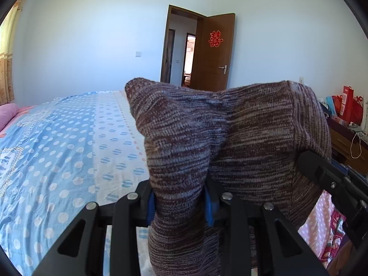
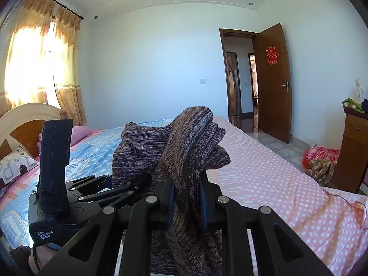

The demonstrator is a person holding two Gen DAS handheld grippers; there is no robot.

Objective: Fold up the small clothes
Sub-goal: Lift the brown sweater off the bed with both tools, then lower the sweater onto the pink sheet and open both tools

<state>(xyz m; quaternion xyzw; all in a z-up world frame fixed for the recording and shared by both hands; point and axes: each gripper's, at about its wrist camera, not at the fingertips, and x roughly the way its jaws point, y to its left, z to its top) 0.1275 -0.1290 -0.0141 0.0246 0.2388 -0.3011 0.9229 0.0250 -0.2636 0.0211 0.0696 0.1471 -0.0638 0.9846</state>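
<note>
Tongs, left [image 1: 181, 203] and right [image 2: 187, 203], clamp sweater [image 1: 241, 133] edges above bed [image 2: 264, 174].

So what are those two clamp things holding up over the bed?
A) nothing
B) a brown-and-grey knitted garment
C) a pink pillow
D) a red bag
B: the knitted garment is pinched in the left gripper and the right gripper, bunched above the bed.

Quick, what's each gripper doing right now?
Left gripper: shut on the brown-and-grey striped knitted garment.
Right gripper: shut on another part of the same garment.
</note>
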